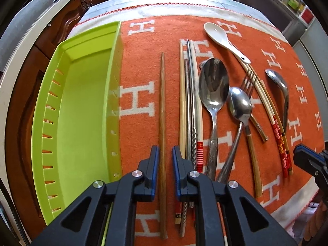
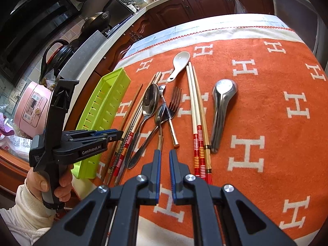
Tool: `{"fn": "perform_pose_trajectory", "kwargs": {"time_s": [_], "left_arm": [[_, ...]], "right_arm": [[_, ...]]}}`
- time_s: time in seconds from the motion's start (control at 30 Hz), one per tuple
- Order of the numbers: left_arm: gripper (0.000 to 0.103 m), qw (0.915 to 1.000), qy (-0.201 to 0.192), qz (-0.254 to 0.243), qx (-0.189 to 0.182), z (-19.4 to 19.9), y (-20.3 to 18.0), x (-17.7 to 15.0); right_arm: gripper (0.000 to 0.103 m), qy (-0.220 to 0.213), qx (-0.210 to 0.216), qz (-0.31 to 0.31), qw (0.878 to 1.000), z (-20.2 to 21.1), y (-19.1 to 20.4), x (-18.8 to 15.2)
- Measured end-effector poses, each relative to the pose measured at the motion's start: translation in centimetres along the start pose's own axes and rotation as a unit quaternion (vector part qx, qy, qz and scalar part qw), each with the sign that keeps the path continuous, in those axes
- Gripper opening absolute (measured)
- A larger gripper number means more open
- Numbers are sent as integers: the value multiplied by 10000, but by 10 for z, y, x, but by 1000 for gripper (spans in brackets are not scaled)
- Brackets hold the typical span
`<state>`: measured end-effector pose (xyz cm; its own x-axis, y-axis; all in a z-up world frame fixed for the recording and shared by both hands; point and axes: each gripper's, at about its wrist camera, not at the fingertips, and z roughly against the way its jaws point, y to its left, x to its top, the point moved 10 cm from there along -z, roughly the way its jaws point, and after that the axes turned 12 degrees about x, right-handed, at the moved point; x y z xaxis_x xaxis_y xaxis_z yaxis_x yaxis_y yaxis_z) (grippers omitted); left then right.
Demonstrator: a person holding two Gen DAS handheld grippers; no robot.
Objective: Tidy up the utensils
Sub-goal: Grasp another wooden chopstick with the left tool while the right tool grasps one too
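Left gripper (image 1: 165, 153): fingers apart, one on each side of the brown wooden chopstick (image 1: 162, 110), not closed on it; visible gap on both sides.
Right gripper (image 2: 165, 157): fingers parted, holding nothing, above the orange cloth (image 2: 266, 110) just short of the utensil handles.
Brown wooden chopstick: lies flat on the cloth, running straight ahead between the left fingers.
Chopstick bundle (image 1: 189, 102): just right of the left gripper, parallel, mixed metal and pale wood.
Large steel spoon (image 1: 213, 88): right of the bundle, bowl up.
Smaller spoon (image 1: 239, 104): overlaps the fork (image 1: 249, 86).
Green tray (image 1: 82, 106): left of the left gripper, long side parallel to the chopstick.
White ceramic spoon (image 1: 221, 39): farthest, ahead-right.
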<state>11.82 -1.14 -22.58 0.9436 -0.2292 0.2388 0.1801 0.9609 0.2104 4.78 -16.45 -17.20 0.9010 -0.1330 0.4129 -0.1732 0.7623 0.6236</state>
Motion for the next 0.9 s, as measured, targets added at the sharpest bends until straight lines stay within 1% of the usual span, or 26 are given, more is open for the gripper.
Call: {"fn": "perform_pose_trajectory", "kwargs": {"time_s": [0.07,0.1,0.17,0.37,0.5,0.6,0.7,0.9], "left_arm": [[9,9998,66,-37,-172,3,-8,-4],[9,9998,44,-32,-184,4,-11,-5],[10,9999,10,-51,-129,4,-13,-5],[12,9996,-38,206,-170,4,-12,0],[13,9997,-120,203,-85,2,-12,2],[13,9996,-207,197,-90,3,-12,2],[4,9989,-314,201,-276,4,-13,0],[4,9964,-257,555,-588,8,-5,-5]], "right_arm": [[8,8,-7,-4,10000,0,-1,0],[8,17,-11,-16,10000,-1,-1,0],[8,27,3,-42,10000,-1,-2,-1],[8,39,11,-59,10000,-2,-3,-2],[8,44,19,-53,10000,-2,-2,-3],[8,89,39,-64,9999,-4,-1,-5],[8,127,50,-52,9999,-6,0,-5],[8,129,-4,-19,9999,-5,2,-3]]}}
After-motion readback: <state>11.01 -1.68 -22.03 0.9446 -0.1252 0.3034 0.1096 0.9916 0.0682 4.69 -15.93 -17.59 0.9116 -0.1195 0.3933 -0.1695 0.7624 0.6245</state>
